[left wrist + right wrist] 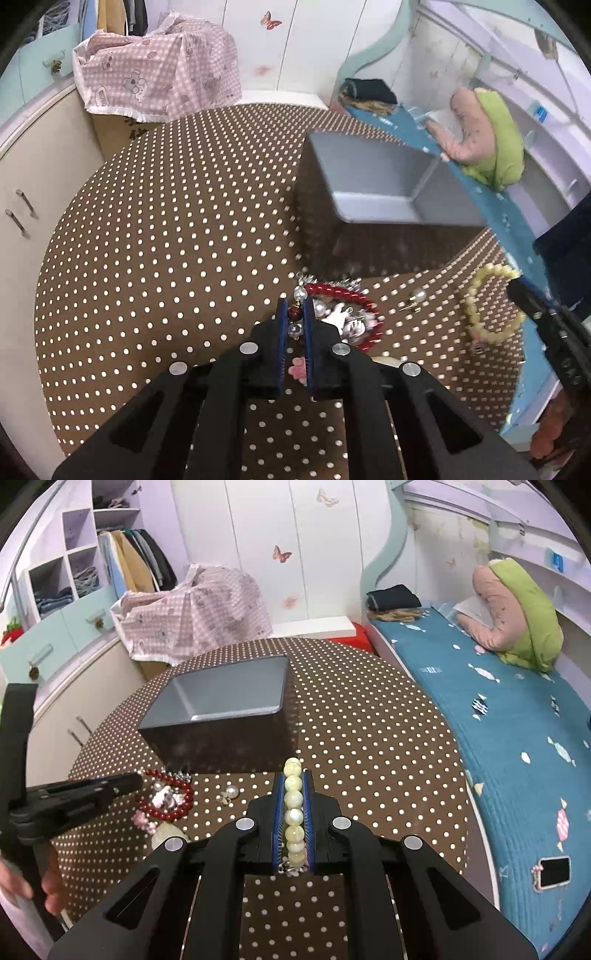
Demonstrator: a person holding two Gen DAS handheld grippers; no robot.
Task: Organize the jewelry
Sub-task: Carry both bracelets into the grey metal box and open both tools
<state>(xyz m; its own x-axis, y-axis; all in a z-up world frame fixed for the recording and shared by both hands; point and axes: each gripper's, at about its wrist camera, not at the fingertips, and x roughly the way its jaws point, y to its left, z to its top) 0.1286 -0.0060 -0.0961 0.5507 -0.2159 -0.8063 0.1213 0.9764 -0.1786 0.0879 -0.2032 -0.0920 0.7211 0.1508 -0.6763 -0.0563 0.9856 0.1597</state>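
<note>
The right gripper (294, 786) is clamped on a pale yellow bead bracelet (294, 812), whose beads run in a line between the blue-padded fingers (277, 812), just in front of the grey box (221, 698) on the polka-dot tablecloth (369, 757). The left gripper (294, 314) is nearly closed, pinching a small dangling piece with a dark red bead and clear beads (294, 319), at the edge of the jewelry pile. That pile, ringed by a red bead bracelet (354, 299), lies in front of the box's near corner, with a pearl earring (415, 297) just beside it.
</note>
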